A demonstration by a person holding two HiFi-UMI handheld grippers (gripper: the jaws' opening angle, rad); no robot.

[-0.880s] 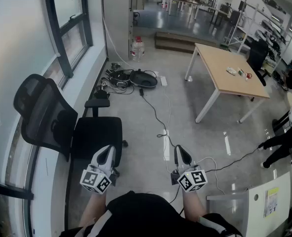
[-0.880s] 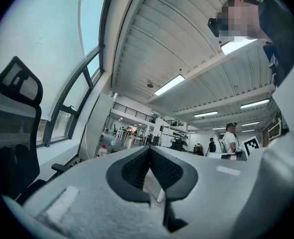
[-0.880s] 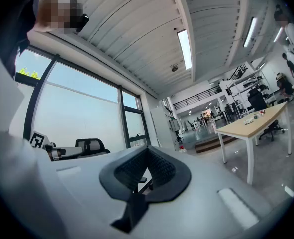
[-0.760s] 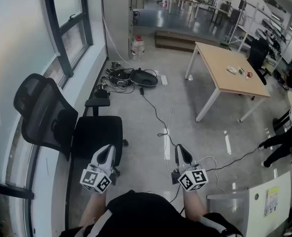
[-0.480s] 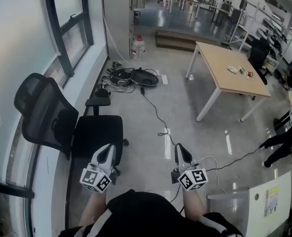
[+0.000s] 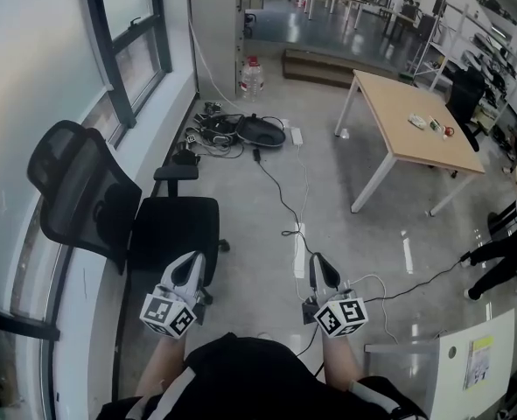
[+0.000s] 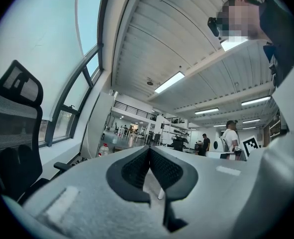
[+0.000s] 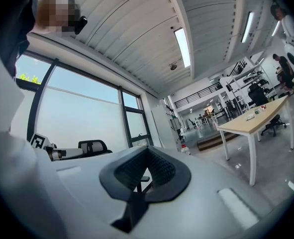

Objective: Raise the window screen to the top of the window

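A black office chair (image 6: 175, 234) is standing beside the window (image 6: 134, 55), while cables (image 6: 275, 186) are trailing across the glossy grey floor (image 6: 345, 234). A wooden table (image 6: 415, 138) is standing further off, and ceiling strip lights (image 7: 175, 82) are glowing.

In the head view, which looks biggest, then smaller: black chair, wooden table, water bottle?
1. black chair, though nearness to the camera inflates it.
2. wooden table.
3. water bottle.

Bright daylight from the window (image 6: 122, 42); fisheye-warped edges.
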